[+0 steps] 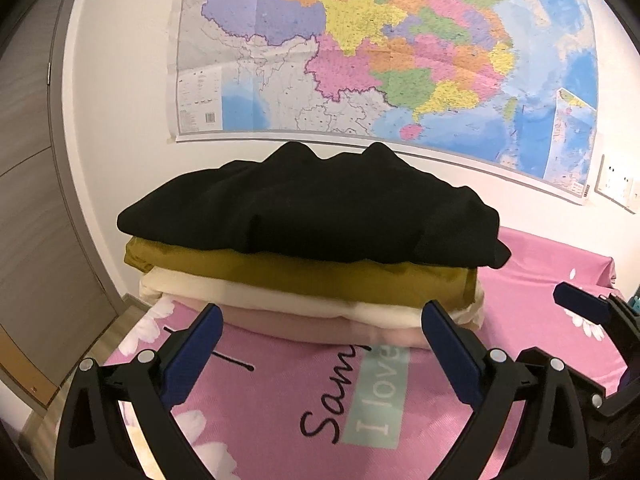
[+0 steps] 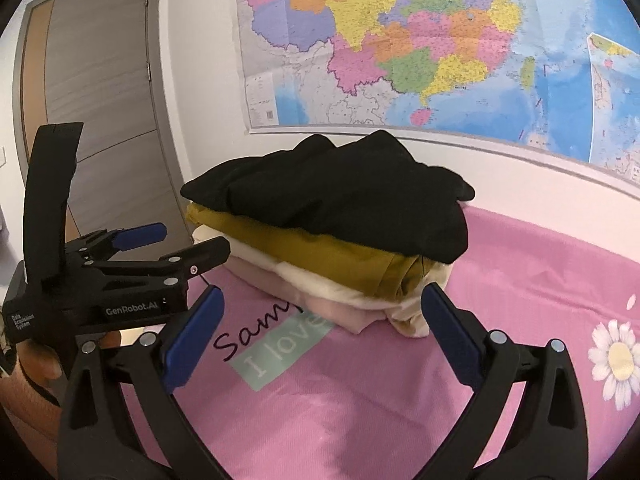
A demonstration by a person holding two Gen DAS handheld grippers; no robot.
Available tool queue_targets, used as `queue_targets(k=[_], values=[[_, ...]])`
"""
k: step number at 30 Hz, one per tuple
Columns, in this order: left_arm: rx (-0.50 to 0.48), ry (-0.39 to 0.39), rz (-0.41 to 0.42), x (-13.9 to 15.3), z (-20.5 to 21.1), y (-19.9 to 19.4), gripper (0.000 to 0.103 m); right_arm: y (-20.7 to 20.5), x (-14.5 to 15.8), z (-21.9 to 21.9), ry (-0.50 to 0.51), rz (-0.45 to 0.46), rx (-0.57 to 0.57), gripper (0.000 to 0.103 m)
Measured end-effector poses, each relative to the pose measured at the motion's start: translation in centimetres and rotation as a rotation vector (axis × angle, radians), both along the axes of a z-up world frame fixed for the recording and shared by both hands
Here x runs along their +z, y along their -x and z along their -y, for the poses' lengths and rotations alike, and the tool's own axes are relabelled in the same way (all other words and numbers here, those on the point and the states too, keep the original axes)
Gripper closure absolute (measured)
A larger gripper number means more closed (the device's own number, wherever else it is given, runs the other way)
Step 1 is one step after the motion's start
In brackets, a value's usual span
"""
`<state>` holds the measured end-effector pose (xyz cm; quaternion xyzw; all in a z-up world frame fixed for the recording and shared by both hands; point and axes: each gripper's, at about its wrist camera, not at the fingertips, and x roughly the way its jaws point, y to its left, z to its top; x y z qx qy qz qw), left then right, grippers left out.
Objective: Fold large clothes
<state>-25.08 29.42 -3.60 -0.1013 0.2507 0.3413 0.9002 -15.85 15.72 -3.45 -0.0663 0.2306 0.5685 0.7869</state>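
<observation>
Where folded clothes (image 1: 312,248) sit stacked, a map (image 1: 380,48) hangs behind.

Both wrist views look slightly downward across the pink bed (image 1: 540,264) toward the wall map (image 1: 380,48), sharing the nearby folded clothes stack (image 1: 312,240); the right view sits further right.

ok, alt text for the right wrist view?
A stack of folded clothes, black on top, then mustard, cream and pink, sits on a pink bedsheet below a wall map. The right gripper is open and empty in front of it; the left gripper is at left, near a door.
</observation>
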Motion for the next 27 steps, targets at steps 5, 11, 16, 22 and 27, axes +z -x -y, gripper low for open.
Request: queue_targets(k=[5,11,16,22,27], values=[[0.004,0.006,0.000,-0.1,0.4,0.6,0.007,0.8,-0.3,0.3,0.007,0.000,-0.002,0.006],[0.008,-0.019,0.000,0.0,1.0,1.4,0.007,1.6,-0.5,0.8,0.008,0.001,0.007,0.006],[0.002,-0.016,0.006,0.0,1.1,1.9,0.007,2.0,-0.6,1.3,0.005,-0.005,0.007,0.006],[-0.004,-0.010,0.002,-0.4,1.5,2.3,0.007,2.1,-0.9,2.0,0.007,-0.020,0.003,0.006],[-0.011,-0.021,-0.003,-0.5,1.8,2.4,0.007,2.2,-1.3,2.3,0.017,-0.025,-0.004,0.006]])
